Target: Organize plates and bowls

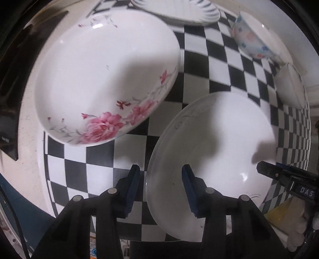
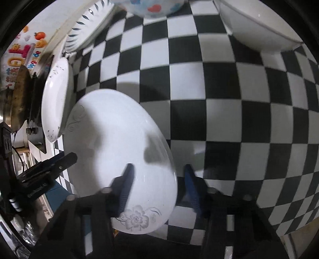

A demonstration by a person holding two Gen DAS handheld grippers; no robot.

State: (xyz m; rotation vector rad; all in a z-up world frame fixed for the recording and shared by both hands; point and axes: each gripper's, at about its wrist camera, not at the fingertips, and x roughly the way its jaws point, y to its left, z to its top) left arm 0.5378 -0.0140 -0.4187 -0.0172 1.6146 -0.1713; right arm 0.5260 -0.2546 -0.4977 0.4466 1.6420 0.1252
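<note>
Both hand-held grippers released: left (image 1: 160, 191) and right (image 2: 157, 191) straddle opposite rims of white grey-flower ceramic plate (image 1: 215, 151) (on checkered bench (image 2: 219, 119)).

So everything sits on the checkered surface (image 1: 199, 65). Taking the plain plate (image 1: 215, 151) as the anchor in the left wrist view: the rose plate (image 1: 103, 79) lies to its upper left, apart from it. Further back sits the ribbed plate (image 1: 179, 12), and the floral bowl (image 1: 251, 39) is behind and to the right. The white bowl (image 1: 291, 85) is just right of the plain plate's far edge.
</note>
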